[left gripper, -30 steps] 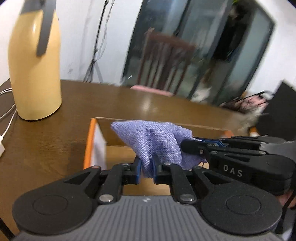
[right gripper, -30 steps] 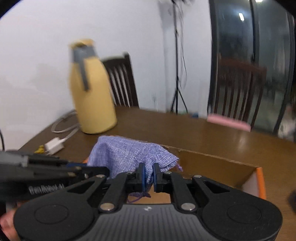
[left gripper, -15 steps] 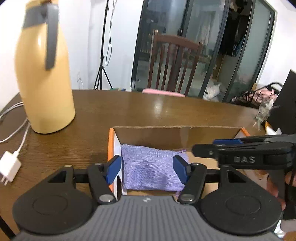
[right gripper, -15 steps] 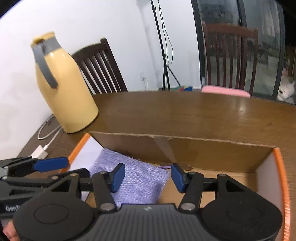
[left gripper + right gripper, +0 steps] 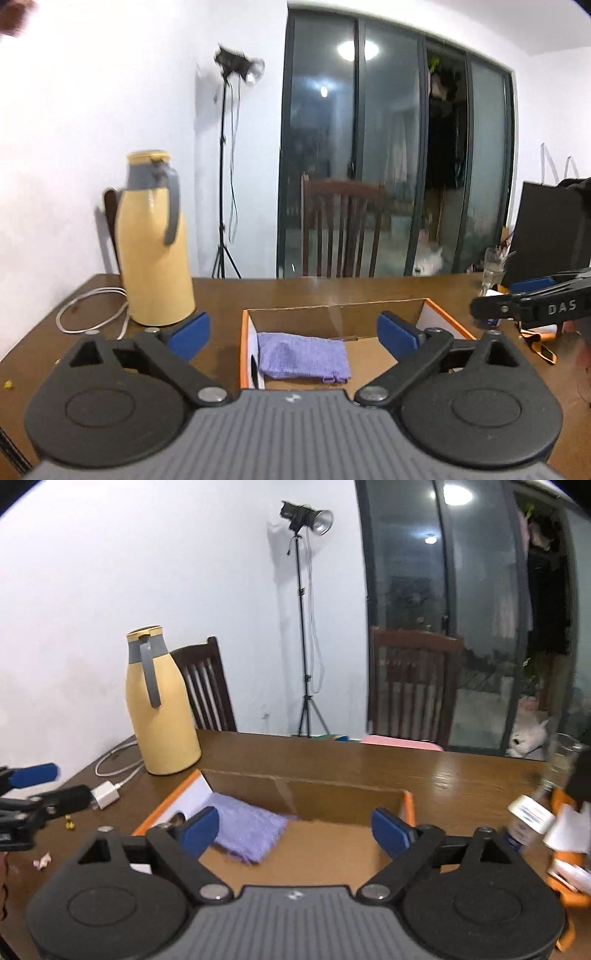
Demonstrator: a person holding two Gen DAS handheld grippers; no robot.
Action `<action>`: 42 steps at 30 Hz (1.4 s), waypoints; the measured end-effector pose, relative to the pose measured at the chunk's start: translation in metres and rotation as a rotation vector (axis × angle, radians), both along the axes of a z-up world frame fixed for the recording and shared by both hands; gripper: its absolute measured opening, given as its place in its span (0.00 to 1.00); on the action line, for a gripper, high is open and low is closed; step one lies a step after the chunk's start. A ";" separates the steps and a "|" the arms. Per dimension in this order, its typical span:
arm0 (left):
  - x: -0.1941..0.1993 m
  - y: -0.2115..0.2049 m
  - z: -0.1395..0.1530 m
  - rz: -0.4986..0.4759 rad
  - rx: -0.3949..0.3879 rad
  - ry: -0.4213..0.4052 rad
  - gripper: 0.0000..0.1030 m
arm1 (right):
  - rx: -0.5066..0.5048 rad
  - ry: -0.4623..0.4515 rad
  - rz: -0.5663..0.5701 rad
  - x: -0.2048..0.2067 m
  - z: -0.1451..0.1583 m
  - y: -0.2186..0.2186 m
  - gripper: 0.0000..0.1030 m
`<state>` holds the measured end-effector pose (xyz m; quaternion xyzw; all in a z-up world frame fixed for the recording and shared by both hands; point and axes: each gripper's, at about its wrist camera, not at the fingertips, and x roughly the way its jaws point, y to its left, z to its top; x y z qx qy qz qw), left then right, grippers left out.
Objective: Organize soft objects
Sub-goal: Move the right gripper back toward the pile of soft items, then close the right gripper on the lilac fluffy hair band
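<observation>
A purple pouch (image 5: 303,355) is seen lying flat in the left part of the box (image 5: 447,320), on its cardboard floor, touched by nothing. The jaws of the left gripper (image 5: 292,332) are spread wide and hold nothing; the same is seen for the right gripper (image 5: 293,826). Only in the right view are a charger (image 5: 105,795) on the tabletop (image 5: 369,764) and a bottle (image 5: 526,821) shown. Only in the left view is a black bag (image 5: 546,229) seen. The near wall of the box is hidden behind both grippers, and the flask (image 5: 157,243) is blurred there
</observation>
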<state>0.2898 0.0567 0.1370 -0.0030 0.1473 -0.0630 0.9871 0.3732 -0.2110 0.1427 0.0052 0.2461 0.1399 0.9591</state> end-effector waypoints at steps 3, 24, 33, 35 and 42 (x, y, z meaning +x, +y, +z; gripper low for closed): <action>-0.045 0.000 -0.016 0.024 0.019 -0.050 1.00 | 0.008 -0.060 -0.001 -0.046 -0.006 -0.009 0.97; -0.231 0.000 -0.096 0.127 0.058 -0.116 1.00 | 0.020 -0.273 0.075 -0.284 -0.122 0.016 1.00; -0.224 -0.026 -0.115 0.029 0.123 -0.076 1.00 | -0.043 -0.290 0.030 -0.285 -0.128 0.023 1.00; -0.219 -0.027 -0.118 0.020 0.113 -0.062 1.00 | -0.024 -0.264 0.016 -0.279 -0.132 0.018 1.00; -0.190 -0.030 -0.121 -0.022 0.023 0.046 1.00 | 0.063 -0.180 -0.019 -0.248 -0.146 0.002 0.96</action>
